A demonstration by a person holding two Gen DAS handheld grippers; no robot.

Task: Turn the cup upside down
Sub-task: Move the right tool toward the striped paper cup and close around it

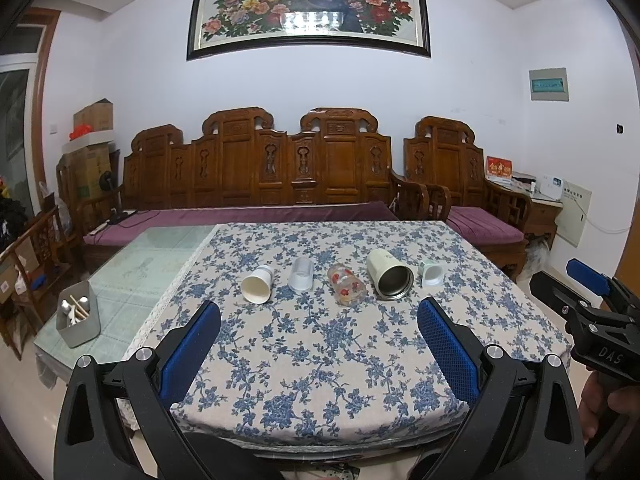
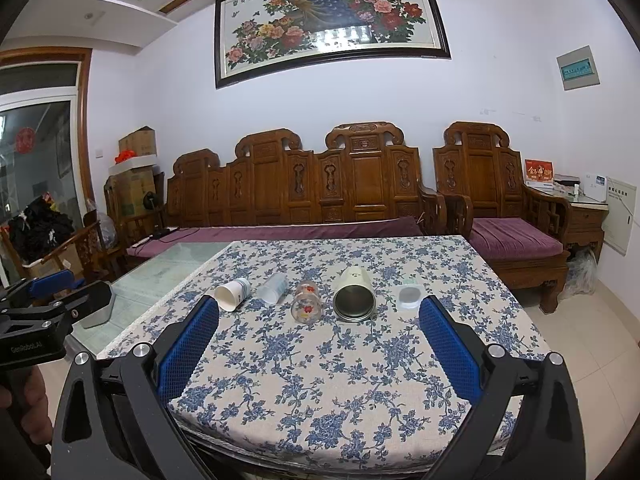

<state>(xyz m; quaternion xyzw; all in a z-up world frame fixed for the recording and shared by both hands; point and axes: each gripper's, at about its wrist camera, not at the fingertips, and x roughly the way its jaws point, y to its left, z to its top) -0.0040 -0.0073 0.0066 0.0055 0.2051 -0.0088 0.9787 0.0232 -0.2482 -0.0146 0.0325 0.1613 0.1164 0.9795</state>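
Several cups lie on their sides in a row on the floral tablecloth (image 1: 320,360): a white paper cup (image 1: 258,284) (image 2: 232,295), a clear plastic cup (image 1: 301,274) (image 2: 273,288), a glass with red flowers (image 1: 347,290) (image 2: 307,302), a cream steel-lined mug (image 1: 389,274) (image 2: 355,295), and a small pale green cup (image 1: 431,273) (image 2: 409,295). My left gripper (image 1: 318,320) is open and empty, well short of the row. My right gripper (image 2: 319,320) is open and empty, also short of the row; it shows at the right edge of the left wrist view (image 1: 592,296).
A grey metal box (image 1: 78,320) with utensils stands on the glass table (image 1: 140,272) left of the cloth. A carved wooden sofa (image 1: 260,176) with purple cushions stands behind the table. The left gripper's body shows at the left of the right wrist view (image 2: 44,312).
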